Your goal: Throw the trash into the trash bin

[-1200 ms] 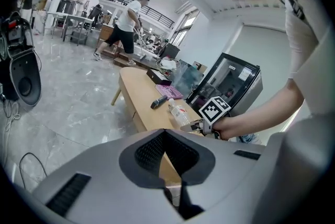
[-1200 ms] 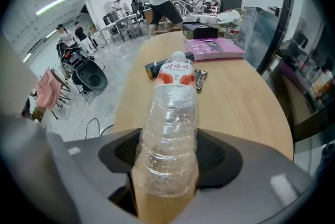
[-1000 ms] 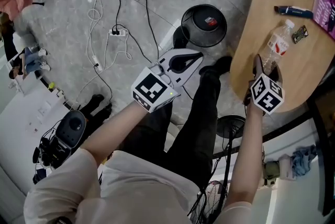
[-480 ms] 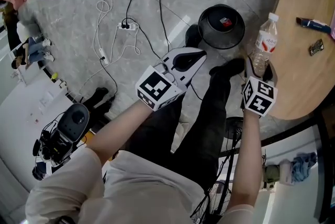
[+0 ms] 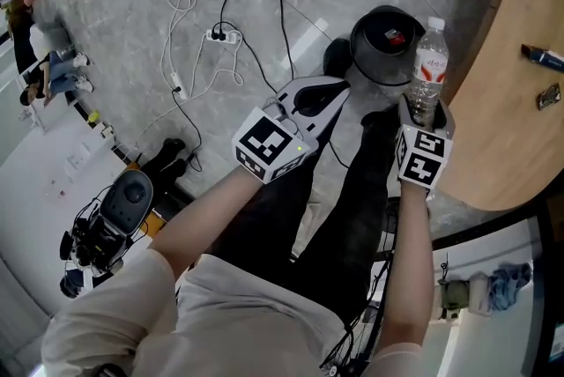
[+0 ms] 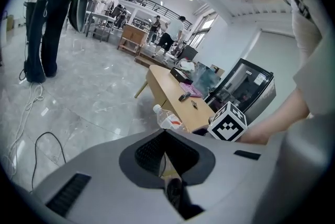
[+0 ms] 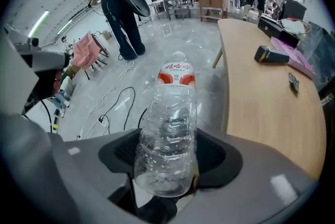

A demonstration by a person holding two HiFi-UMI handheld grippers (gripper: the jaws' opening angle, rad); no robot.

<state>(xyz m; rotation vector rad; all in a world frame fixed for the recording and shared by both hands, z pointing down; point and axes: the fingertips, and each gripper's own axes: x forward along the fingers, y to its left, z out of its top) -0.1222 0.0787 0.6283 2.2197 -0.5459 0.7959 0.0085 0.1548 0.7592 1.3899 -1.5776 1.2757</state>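
The right gripper [image 5: 425, 109] pinches a clear plastic bottle [image 7: 170, 134] near its bottom, with one jaw on each side. The bottle has a red and white label and a white cap. It sticks out away from the gripper. From the head view, the bottle is over the floor, just beside the black round trash bin [image 5: 363, 58] and not in it. The wooden table [image 5: 502, 102] is on the bottle's other side.

The left gripper [image 5: 335, 90] has its jaws pressed together at the tips, and it holds nothing. It hangs over the person's dark trousers, near the bin. A white power strip [image 5: 222, 36] with cables lies on the grey floor.
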